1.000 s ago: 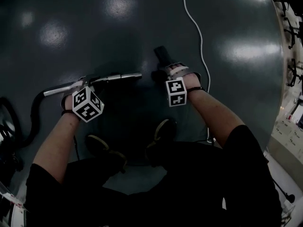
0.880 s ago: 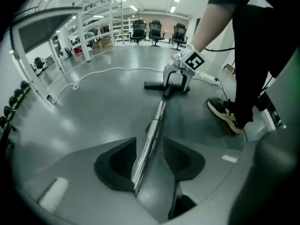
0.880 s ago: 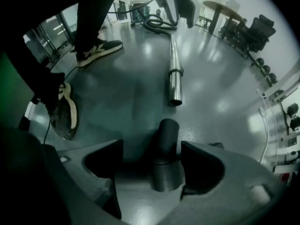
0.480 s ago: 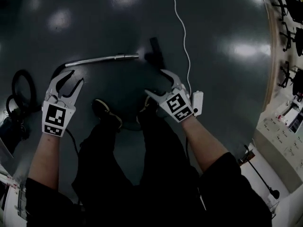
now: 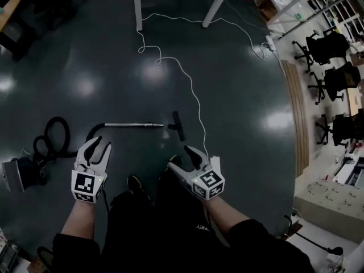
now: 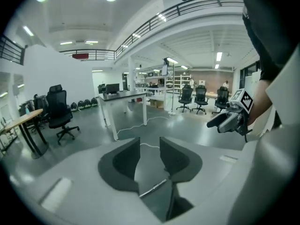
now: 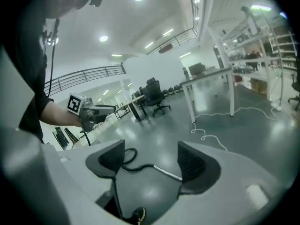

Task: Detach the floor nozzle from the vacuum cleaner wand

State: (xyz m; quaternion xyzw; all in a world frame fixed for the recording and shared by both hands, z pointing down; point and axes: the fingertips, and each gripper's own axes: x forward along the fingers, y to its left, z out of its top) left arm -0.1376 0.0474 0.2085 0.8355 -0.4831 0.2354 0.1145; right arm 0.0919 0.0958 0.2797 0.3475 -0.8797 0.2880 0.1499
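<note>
The silver wand lies flat on the dark floor, its black hose curling off to the left. The black floor nozzle lies crosswise just past the wand's right end, apart from it as far as I can tell. Both grippers hang high above the floor near my body. My left gripper is open and closing, with nothing between the jaws. My right gripper is open wider and also closing on nothing. Far below, the wand shows in the left gripper view, and the wand and hose in the right gripper view.
A white cable snakes across the floor from the table legs past the nozzle. The vacuum body sits at the far left. Office chairs stand at the right. My shoes are just below the wand.
Both grippers let go and rose from the floor to waist height. The wand and nozzle stay on the floor, now small and far below.
</note>
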